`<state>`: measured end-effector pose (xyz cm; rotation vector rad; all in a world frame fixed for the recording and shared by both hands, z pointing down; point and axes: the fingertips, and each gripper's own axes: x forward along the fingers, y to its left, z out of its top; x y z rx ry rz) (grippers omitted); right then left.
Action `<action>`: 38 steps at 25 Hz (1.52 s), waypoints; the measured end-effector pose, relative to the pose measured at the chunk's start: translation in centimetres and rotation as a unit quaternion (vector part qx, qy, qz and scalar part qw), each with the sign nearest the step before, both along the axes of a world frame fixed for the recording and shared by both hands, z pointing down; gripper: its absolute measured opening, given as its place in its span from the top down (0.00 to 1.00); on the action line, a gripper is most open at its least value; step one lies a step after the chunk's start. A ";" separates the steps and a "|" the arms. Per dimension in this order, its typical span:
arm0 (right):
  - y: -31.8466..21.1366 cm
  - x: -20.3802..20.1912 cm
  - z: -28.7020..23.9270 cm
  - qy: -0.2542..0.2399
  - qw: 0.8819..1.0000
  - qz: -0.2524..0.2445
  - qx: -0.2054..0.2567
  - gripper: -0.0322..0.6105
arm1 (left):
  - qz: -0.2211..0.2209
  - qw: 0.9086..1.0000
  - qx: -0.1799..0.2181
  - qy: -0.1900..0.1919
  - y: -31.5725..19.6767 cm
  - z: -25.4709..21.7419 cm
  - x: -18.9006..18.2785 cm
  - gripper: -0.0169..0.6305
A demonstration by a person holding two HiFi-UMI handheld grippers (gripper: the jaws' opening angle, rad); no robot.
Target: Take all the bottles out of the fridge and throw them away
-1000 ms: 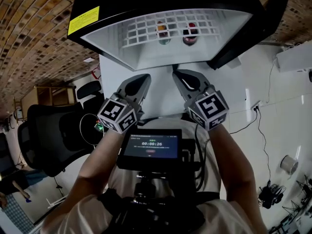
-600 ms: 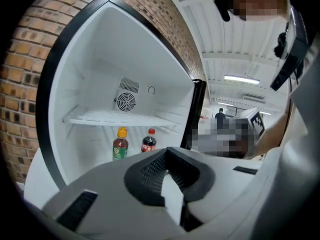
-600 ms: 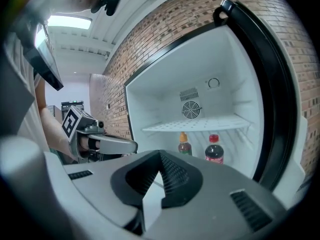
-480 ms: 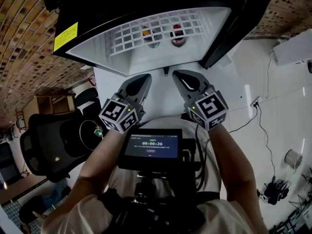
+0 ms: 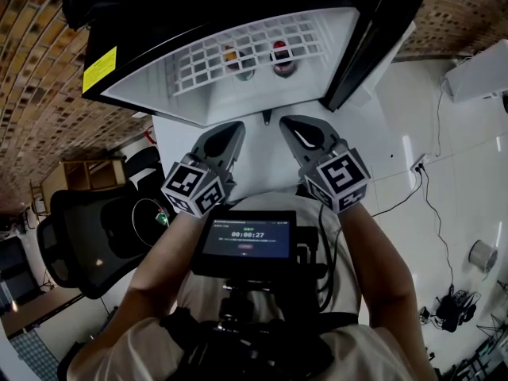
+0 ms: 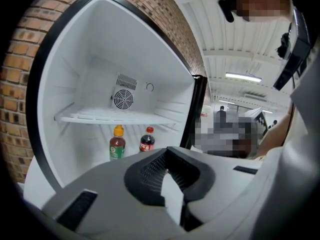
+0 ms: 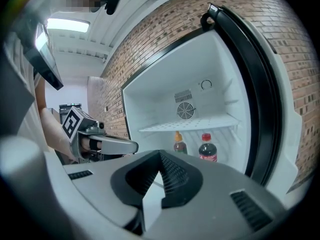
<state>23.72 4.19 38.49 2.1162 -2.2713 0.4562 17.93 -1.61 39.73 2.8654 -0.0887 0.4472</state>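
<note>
- Left gripper [image 5: 232, 132] and right gripper [image 5: 295, 127] are both staying out of the fridge, jaws pinched together, carrying nothing.
- Orange-capped green-label plastic bottle [image 6: 117, 145] and red-capped dark cola bottle [image 6: 147, 140] are standing side by side in the open white-lined black fridge [image 6: 75, 84].
- Both are probably handling as full, firm and smooth-sided, so they are calling for a mid-body grip.

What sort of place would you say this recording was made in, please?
Probably an office or lab workspace rather than a home: a black office chair, loose cables on the pale floor, and a small open fridge standing beside a brick wall.
</note>
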 end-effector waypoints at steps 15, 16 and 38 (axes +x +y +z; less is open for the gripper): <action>2.9 2.3 1.1 -0.018 1.000 0.009 -0.002 0.94 | -0.017 0.999 0.015 -0.037 0.8 2.5 3.5 0.94; 3.1 2.6 1.2 -0.019 1.000 0.010 -0.002 0.94 | -0.017 0.999 0.016 -0.040 0.9 2.7 3.9 0.94; 4.9 3.9 3.8 -0.053 0.998 0.018 -0.041 0.94 | -0.057 0.986 0.097 -0.121 -6.3 11.4 16.7 0.39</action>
